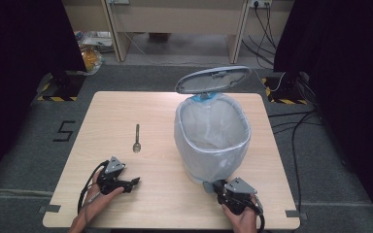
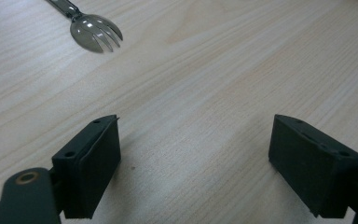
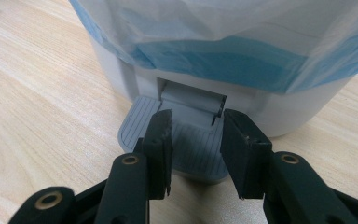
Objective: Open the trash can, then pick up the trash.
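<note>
Light wood table [image 1: 126, 107] on grey carpet floor [image 1: 24, 160], black "5" marking [image 1: 64, 131] at frame left. Dark curtains [image 1: 24, 34] at both sides, beige desk [image 1: 175, 19] w/ cables [image 1: 264, 24] at top.

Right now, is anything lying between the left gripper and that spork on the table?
Nothing visible. Bare table lies between the open left gripper and the spork; the bin stands off to the side.

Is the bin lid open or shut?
Open. The lid stands tilted up behind the bin, showing the bag-lined inside; the right gripper rests on the pedal.
</note>
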A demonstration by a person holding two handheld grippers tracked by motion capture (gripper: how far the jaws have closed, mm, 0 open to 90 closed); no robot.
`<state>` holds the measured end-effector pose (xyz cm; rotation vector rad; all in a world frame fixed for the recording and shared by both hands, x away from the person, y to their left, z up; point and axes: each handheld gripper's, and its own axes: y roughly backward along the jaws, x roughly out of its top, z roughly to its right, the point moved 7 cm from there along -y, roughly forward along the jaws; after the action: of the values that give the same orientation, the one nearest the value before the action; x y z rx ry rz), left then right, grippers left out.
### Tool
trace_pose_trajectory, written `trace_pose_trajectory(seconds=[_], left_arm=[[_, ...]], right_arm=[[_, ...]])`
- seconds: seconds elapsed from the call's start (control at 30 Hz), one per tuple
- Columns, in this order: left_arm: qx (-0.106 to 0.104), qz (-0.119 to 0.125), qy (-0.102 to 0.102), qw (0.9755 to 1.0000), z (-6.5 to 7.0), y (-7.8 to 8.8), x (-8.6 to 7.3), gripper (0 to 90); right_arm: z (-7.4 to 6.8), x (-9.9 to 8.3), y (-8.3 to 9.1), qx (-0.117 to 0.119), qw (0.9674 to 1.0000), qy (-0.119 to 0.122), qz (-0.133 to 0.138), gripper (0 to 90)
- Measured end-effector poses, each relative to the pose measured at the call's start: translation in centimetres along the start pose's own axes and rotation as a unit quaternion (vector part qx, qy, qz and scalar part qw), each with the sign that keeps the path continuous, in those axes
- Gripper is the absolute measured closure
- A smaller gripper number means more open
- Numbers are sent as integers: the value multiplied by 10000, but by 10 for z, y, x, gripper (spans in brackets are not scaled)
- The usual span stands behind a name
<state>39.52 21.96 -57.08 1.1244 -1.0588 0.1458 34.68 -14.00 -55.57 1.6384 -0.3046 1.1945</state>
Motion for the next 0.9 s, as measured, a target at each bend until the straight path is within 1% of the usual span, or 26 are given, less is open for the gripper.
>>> trace_pose_trajectory(seconds=[0.5,0.53,0.57,0.6,0.63,0.7,0.77,0.83,0.87,0.9], left_arm=[[1,-1,-5,10000,0,0,0,159],[18,14,-4,10000,0,0,0,180],[35,31,-10,10000,0,1,0,180],[69,79,36,9999,0,1,1,216],[69,79,36,9999,0,1,1,238],[78,116,33,9999,-1,0,3,239],[84,165,119,9998,-3,1,4,233],[176,184,150,9996,-6,2,8,236],[232,226,108,9994,-8,4,11,251],[277,312,121,9991,-11,6,14,267]], right_arm=[[0,0,0,-7,10000,19,3,630],[0,0,0,1,10000,16,1,631],[0,0,0,1,10000,16,1,631],[0,0,0,4,10000,18,1,631],[0,0,0,4,10000,18,1,631],[0,0,0,5,10000,16,1,631],[0,0,0,11,10000,17,1,631],[0,0,0,7,10000,26,3,631],[0,0,0,10,10000,23,2,631],[0,0,0,11,10000,21,2,630]])
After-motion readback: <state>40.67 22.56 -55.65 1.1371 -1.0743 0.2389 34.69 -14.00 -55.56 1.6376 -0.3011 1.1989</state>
